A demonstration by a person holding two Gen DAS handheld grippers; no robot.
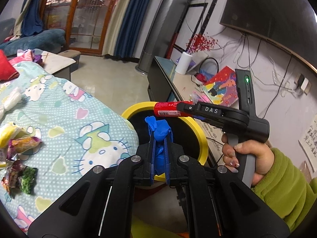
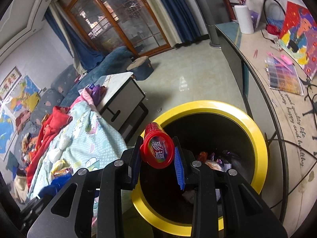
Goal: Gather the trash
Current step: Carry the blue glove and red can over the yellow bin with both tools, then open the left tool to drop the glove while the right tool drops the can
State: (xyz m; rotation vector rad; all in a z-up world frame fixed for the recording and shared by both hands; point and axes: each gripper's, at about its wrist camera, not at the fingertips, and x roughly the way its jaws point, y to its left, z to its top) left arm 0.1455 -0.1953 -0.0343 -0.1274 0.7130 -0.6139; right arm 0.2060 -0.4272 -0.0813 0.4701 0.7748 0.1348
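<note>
Here the drop-off step is in hand. A red tube (image 2: 156, 148) is gripped by the right claw (image 2: 157, 154) above the near rim of the yellow bin (image 2: 257, 138), and a crumpled blue scrap (image 1: 159, 133) is pinched by the left claw (image 1: 159, 138) over the same bin. Wrappers (image 2: 210, 158) are seen inside the bin. Next, both claws probably need to be opened over the bin's mouth. More wrappers (image 1: 19, 158) are left on the blanket (image 1: 79, 109) beside the bin.
</note>
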